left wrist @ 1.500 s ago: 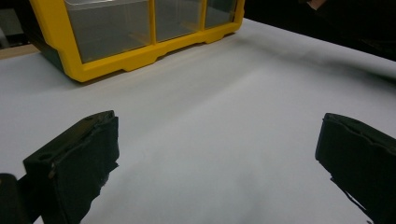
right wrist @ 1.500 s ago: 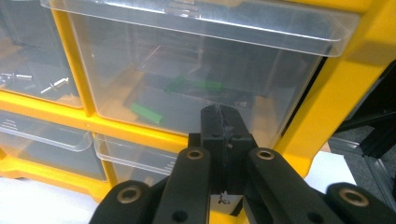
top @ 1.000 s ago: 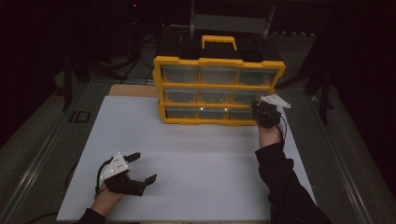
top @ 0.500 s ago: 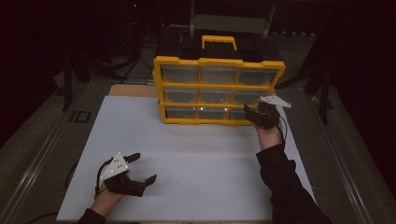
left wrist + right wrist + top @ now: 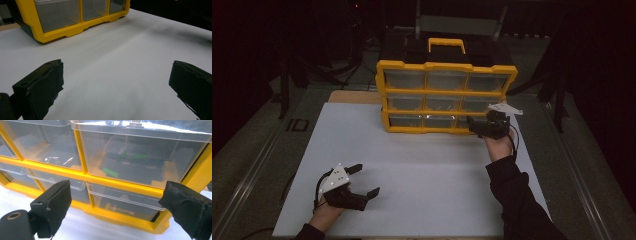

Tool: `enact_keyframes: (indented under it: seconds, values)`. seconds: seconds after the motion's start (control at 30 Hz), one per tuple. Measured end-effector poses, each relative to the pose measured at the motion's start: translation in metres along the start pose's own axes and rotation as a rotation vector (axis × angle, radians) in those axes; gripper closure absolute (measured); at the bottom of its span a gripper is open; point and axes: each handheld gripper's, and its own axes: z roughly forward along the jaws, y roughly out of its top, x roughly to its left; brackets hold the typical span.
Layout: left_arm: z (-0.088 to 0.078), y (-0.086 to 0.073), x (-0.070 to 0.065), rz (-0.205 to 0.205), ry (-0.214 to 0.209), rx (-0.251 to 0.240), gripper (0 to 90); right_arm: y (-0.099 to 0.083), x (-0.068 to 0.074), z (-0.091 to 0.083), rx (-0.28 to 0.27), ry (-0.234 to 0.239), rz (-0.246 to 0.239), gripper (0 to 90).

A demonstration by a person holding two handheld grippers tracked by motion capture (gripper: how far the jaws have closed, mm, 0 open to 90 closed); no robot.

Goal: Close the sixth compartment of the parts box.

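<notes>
1. While the right gripper [image 5: 479, 127] sits at the lower right corner of the organizer [image 5: 444, 97], right of centre in the high view, its jaws have just been opening and now stand wide apart with nothing between them.
2. Seen from the right gripper view, the right gripper [image 5: 115, 210] faces the clear drawers [image 5: 140, 157] up close; the pads [image 5: 58, 205] frame the bottom right drawer [image 5: 125, 203] without touching it, and that drawer's front sits a little proud of the yellow frame.
3. Inside the upper drawer in that view lie small green pieces [image 5: 111, 172] (too blurred through the plastic to name), and the drawer to its left holds a few small metal bits [image 5: 57, 159].
4. Low in the left of the high view, the left gripper [image 5: 362, 182] rests on the white mat [image 5: 422, 170], released, jaws spread and empty.
5. From the left gripper view, the left gripper [image 5: 115, 82] looks across bare mat [image 5: 125, 50], with the organizer [image 5: 72, 27] in the upper left of the frame, well apart from the jaws.
6. Standing upright at the far edge of the mat, the organizer has a yellow handle [image 5: 446, 44] on top and three rows of three drawers.
</notes>
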Motion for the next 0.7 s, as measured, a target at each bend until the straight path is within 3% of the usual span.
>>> enact_keyframes:
  seconds: [0.27,0.4,0.53,0.57,0.7]
  values:
    - [0.000,0.000,0.000,0.001,-0.003,0.002,0.0,0.002,0.003,-0.005,-0.030,0.045,-0.022,8.7]
    - [-0.001,-0.001,0.000,-0.001,-0.004,0.002,0.0,0.004,0.006,-0.006,-0.021,0.109,-0.050,8.8]
    - [-0.001,-0.001,0.000,-0.001,-0.005,0.002,0.0,0.006,0.008,-0.007,-0.015,0.126,-0.068,9.4]
    - [-0.002,-0.002,0.000,-0.003,-0.004,0.001,0.0,0.007,0.010,-0.010,-0.022,0.157,-0.071,11.8]
    - [-0.003,-0.002,0.000,-0.002,-0.004,-0.002,0.0,0.008,0.011,-0.011,-0.028,0.187,-0.084,12.9]
